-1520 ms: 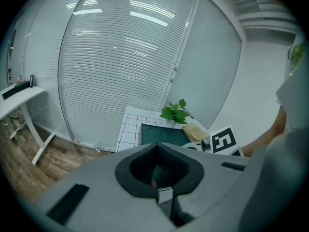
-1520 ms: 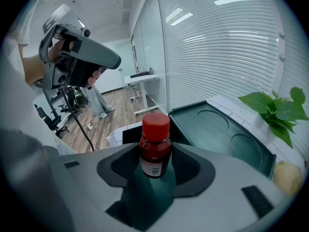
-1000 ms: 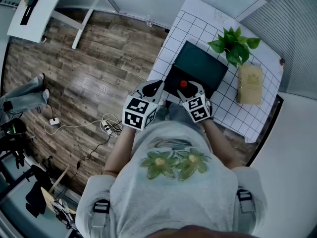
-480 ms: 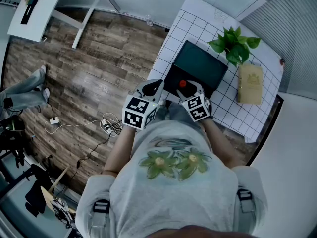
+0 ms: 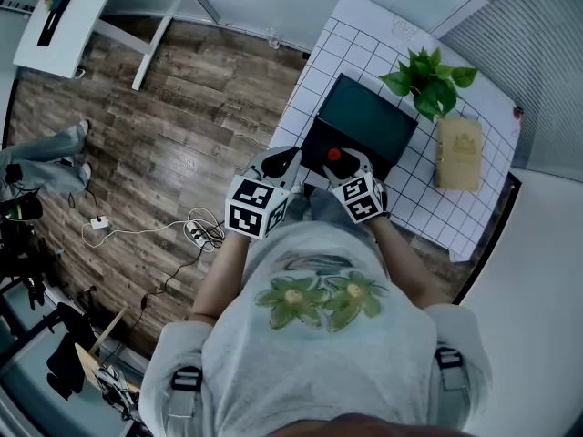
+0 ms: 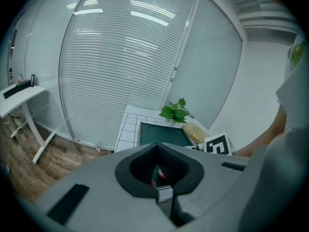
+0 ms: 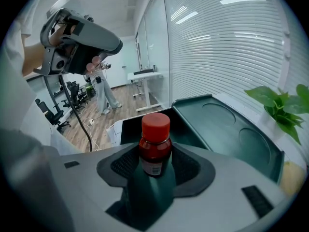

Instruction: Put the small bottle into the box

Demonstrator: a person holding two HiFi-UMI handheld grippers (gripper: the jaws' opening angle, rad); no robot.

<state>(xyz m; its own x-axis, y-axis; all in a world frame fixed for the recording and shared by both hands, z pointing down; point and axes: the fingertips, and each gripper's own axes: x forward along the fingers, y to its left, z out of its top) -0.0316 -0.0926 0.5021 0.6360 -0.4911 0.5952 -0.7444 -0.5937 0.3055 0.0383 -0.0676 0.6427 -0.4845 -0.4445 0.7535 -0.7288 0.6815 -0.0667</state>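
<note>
Standing upright with its red cap uppermost, the bottle (image 7: 154,148) is being pinched at the body by the right gripper (image 7: 155,167). Its long axis is running vertical. The box (image 7: 129,129) is lying just ahead of and below the bottle. In the head view the cap is showing over the near part of the box's dark base, with the lid (image 5: 369,116) leaning open behind. The right gripper is the nearer, and a short drop looks sufficient. The left gripper (image 6: 157,170) is hanging beside it at the box's near left, its jaws meeting on nothing.
</note>
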